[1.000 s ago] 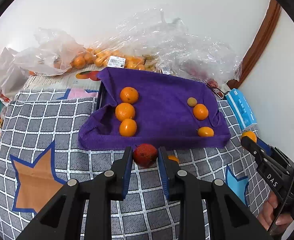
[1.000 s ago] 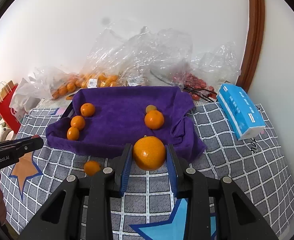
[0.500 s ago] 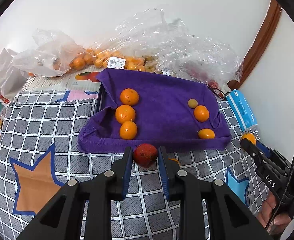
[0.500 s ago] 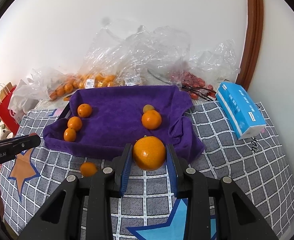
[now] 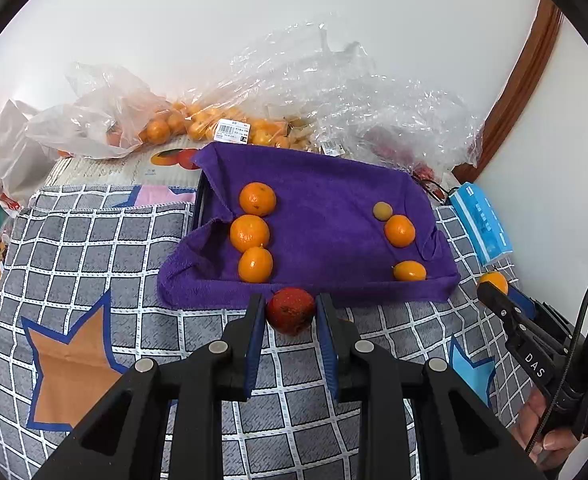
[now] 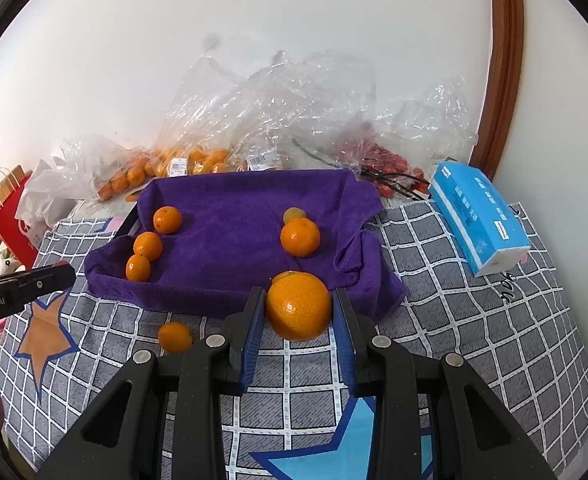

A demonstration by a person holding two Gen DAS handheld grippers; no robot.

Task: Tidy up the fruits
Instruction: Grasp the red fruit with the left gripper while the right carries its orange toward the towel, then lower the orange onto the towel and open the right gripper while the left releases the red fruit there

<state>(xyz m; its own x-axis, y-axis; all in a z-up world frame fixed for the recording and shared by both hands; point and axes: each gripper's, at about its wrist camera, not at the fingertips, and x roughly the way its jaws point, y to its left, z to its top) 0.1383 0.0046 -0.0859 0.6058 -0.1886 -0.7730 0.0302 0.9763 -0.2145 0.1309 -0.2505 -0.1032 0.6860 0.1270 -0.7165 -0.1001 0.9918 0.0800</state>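
Two loads held above checked cloth: left gripper (image 5: pixel 290 316) clamped on red fruit (image 5: pixel 290 310), right gripper (image 6: pixel 297 312) clamped on orange (image 6: pixel 298 306), purple-lined tray (image 6: pixel 230 296) near at twelve o'clock from each.

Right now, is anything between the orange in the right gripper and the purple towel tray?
Nothing visible blocks it. The right gripper is shut on the orange, just short of the purple towel tray's raised near rim. A small orange lies just inside that rim, directly behind the held one, so set it down clear of that.
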